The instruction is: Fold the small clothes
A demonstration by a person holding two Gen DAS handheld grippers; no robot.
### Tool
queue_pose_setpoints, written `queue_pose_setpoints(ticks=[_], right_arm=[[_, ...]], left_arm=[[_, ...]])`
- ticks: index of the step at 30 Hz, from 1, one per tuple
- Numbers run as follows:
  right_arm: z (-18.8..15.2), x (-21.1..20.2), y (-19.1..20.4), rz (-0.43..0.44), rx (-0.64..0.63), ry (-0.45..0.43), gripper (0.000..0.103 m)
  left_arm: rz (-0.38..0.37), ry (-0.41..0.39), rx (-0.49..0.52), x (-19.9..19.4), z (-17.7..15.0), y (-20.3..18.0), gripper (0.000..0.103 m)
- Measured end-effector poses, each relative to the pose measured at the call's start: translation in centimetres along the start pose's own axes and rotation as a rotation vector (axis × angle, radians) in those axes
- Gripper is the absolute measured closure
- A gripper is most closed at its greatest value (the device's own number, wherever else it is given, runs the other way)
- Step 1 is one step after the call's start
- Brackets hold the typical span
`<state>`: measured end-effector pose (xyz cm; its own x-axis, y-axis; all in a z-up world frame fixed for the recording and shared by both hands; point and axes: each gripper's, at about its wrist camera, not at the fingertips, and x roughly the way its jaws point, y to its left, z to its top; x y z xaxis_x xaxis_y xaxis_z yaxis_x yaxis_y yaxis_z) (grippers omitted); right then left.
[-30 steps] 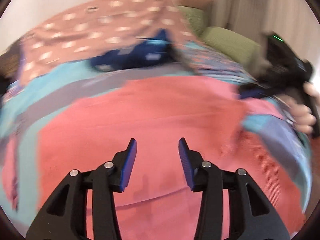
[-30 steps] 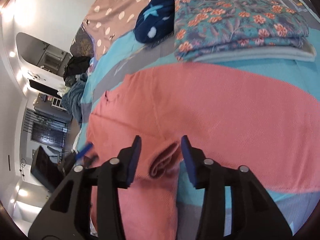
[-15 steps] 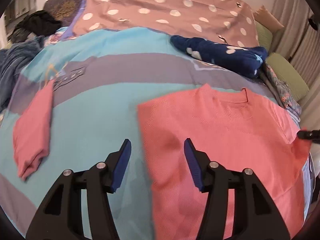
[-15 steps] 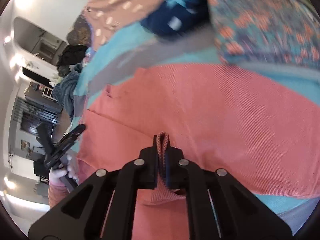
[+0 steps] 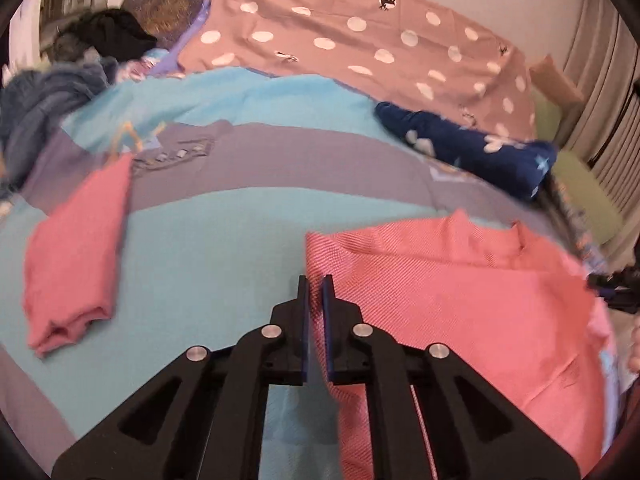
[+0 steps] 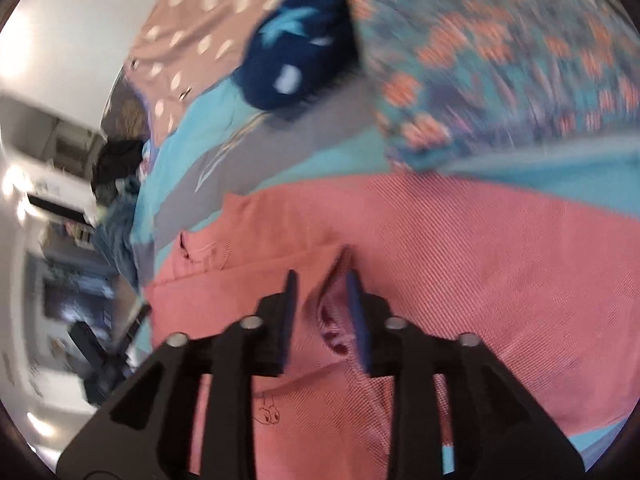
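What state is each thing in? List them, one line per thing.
left hand-held gripper: just closed, pinching the shirt's edge
right hand-held gripper: just opened partway, a fold of shirt loose between its fingers
pink shirt: spread flat on the bed, partly folded
pink folded garment: folded, lying apart
navy star garment: bunched, unfolded
floral garment: folded; blurred
bedspread: laid out

**Pink top spread flat, second pink piece folded beside it**

A coral-pink knit top (image 5: 460, 292) lies spread on the bedcover, neckline toward the far side, its fabric ribbed and slightly rumpled. A fold of it runs across the chest, with a small cuff bunched up there (image 6: 336, 320). Well apart to its left lies a folded pink garment (image 5: 76, 256), narrow and flat, layered edges toward the camera.
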<state>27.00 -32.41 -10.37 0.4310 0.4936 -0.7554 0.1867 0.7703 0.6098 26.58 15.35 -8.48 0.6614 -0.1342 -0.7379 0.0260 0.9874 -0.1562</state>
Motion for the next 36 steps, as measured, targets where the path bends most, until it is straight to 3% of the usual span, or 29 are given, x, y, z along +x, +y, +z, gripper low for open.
queue_pose_setpoints(ticks=[2,6,9,12,14,15,17,19,20,23,24,27,30,33,36], right_arm=[[-0.5,-0.3,-0.5,0.017,-0.013,-0.001,0.068],[-2.1,-2.7,-0.5,0.012,-0.138,-0.035,0.059],[-3.7,-3.5,0.8,0.01,-0.294,-0.028,0.049],[-5.4,-3.1,3.0,-0.064,-0.474,-0.027,0.039],[-6.7,-1.8,4.6,-0.158,-0.609,-0.026,0.039],[-7.4,-0.8,5.3,-0.213,-0.672,-0.014,0.038],[-8.1,0.7,5.8,-0.284,-0.739,0.0,0.038],[-8.2,2.2,6.3,-0.338,-0.788,0.001,0.038],[-8.1,2.5,6.4,-0.334,-0.789,-0.004,0.04],[-6.8,2.5,6.5,-0.261,-0.722,0.011,0.093],[-5.8,1.7,6.0,-0.18,-0.63,0.042,0.093],[-4.6,-0.5,4.7,-0.043,-0.498,0.063,0.093],[-3.4,-1.3,1.5,0.042,-0.278,0.203,0.092],[-3.4,-1.4,-1.6,0.024,-0.155,0.275,0.093],[-3.7,-2.0,-2.9,-0.005,-0.129,0.257,0.096]], left_arm=[[0.026,-0.014,0.017,-0.8,-0.3,-0.1,0.083],[0.051,-0.068,0.034,-3.5,-0.9,-0.2,0.078],[-0.045,-0.094,0.045,-6.3,-2.2,-1.4,0.078],[-0.075,-0.086,0.129,-8.0,-4.4,-3.7,0.077],[-0.021,-0.054,0.206,-8.0,-5.9,-5.1,0.073],[0.047,-0.022,0.262,-7.7,-6.9,-5.9,0.072],[0.149,0.014,0.332,-7.2,-8.4,-6.5,0.071],[0.192,0.066,0.356,-6.3,-9.5,-6.2,0.069],[0.21,0.082,0.354,-5.8,-9.7,-5.9,0.066],[0.296,0.044,0.368,-5.3,-9.5,-5.0,0.061],[0.302,0.044,0.357,-5.2,-9.2,-4.8,0.061],[0.282,0.045,0.306,-5.2,-8.8,-4.2,0.061],[0.288,0.034,0.314,-5.2,-9.1,-4.2,0.06],[0.274,0.033,0.293,-5.3,-9.1,-4.0,0.06],[0.255,0.033,0.27,-5.4,-9.0,-3.6,0.06]])
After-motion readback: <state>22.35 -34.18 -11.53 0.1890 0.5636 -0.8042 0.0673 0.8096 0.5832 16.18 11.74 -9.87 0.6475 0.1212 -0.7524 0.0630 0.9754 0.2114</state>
